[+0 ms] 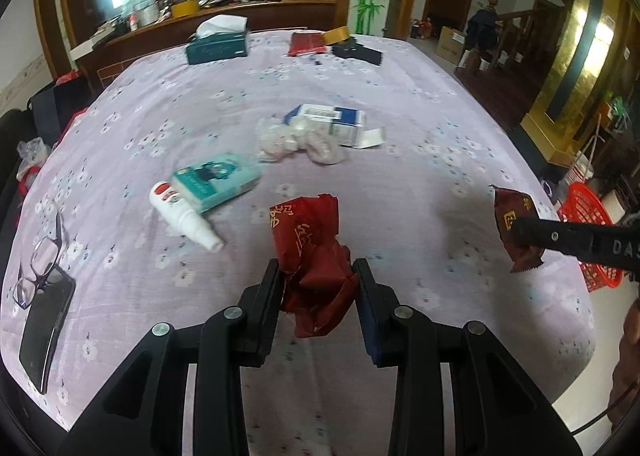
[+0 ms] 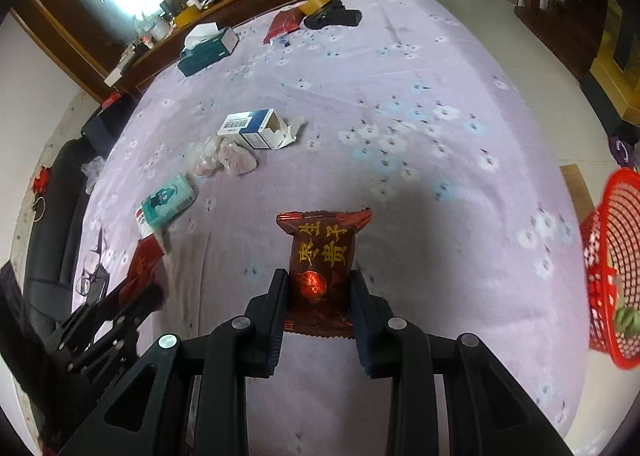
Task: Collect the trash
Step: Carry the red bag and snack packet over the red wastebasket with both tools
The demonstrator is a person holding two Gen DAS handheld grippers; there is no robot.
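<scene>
My left gripper (image 1: 318, 270) is shut on a crumpled red paper wrapper (image 1: 312, 256) and holds it above the purple flowered tablecloth (image 1: 420, 159). My right gripper (image 2: 320, 280) is shut on a dark red snack packet (image 2: 322, 268) with gold characters; the packet also shows at the right of the left wrist view (image 1: 510, 223). A red plastic basket (image 2: 612, 276) hangs off the table's right edge, also in the left wrist view (image 1: 588, 211). An open blue and white carton (image 1: 336, 123) and crumpled clear plastic (image 1: 296, 141) lie mid-table.
A teal tissue pack (image 1: 216, 179), a white spray bottle (image 1: 180, 213), glasses (image 1: 38, 264) and a phone (image 1: 44, 332) lie at the left. A tissue box (image 1: 218, 41), red packet (image 1: 306, 43), tape roll (image 1: 336, 35) and black object (image 1: 358, 51) sit at the far edge.
</scene>
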